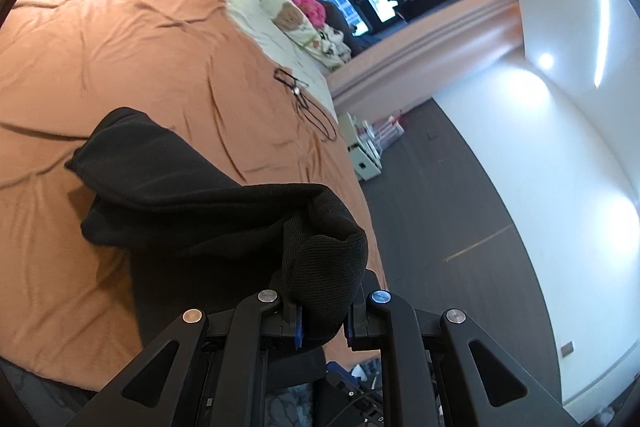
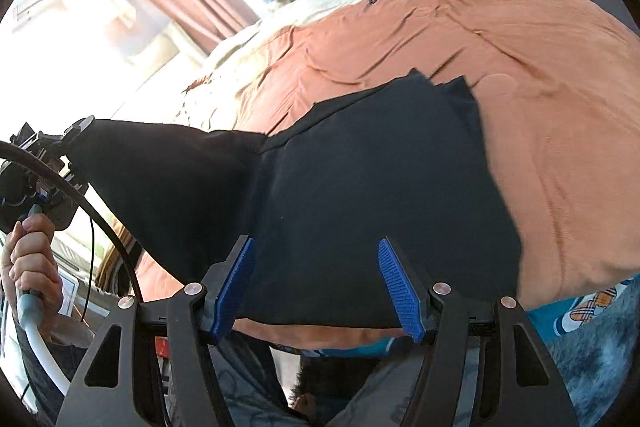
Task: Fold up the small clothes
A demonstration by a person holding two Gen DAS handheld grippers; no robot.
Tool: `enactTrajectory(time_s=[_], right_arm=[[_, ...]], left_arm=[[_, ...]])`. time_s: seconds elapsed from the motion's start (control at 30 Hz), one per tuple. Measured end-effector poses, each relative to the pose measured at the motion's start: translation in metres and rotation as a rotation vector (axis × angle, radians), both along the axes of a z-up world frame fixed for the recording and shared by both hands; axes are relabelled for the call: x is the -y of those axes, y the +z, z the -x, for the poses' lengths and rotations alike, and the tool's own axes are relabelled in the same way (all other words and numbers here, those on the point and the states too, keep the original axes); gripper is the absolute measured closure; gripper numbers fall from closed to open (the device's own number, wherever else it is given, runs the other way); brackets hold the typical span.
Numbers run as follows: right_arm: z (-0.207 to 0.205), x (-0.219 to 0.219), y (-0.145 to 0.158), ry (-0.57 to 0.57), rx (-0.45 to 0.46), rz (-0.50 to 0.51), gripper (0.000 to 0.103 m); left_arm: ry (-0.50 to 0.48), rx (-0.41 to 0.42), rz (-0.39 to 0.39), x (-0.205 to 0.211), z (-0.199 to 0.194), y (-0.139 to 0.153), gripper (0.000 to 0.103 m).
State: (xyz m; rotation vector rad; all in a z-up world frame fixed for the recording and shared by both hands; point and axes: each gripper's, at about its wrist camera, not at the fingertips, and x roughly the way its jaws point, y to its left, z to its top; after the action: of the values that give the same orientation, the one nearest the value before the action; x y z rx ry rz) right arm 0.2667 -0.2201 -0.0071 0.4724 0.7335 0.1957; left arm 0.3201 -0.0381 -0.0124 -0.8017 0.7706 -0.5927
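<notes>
Left fingers' [image 1: 298,323] tips behind black garment [image 1: 224,211]

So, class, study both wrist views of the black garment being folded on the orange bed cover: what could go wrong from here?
1. Only the left tool pinches the black knit garment; the right tool is open, so the lifted side may sag and undo the fold.
2. The left tool holds a bunched wad, which could crease.
3. The black garment lies near the edge of the orange bed cover and could slide off.
</notes>
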Motion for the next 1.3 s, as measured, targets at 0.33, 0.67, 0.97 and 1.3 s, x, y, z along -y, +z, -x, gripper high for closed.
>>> enactTrajectory(time_s=[0.33, 0.67, 0.97, 1.3], right_arm=[[0.035, 0.021, -0.005, -0.065, 0.018, -0.018, 0.041], [0.066, 0.046, -0.006, -0.101, 0.018, -0.046, 0.041], [0.077, 0.064, -0.01, -0.119, 0.002, -0.067, 0.041], [0.084, 0.073, -0.014, -0.118, -0.027, -0.071, 0.041]], left_arm=[[-0.103, -0.026, -0.042, 0.067, -0.005, -0.013, 0.089], [-0.204, -0.077, -0.088, 0.136, -0.011, -0.04, 0.089], [-0.291, -0.153, -0.149, 0.197, -0.007, -0.078, 0.089], [-0.383, -0.231, -0.201, 0.233, 0.01, -0.116, 0.083]])
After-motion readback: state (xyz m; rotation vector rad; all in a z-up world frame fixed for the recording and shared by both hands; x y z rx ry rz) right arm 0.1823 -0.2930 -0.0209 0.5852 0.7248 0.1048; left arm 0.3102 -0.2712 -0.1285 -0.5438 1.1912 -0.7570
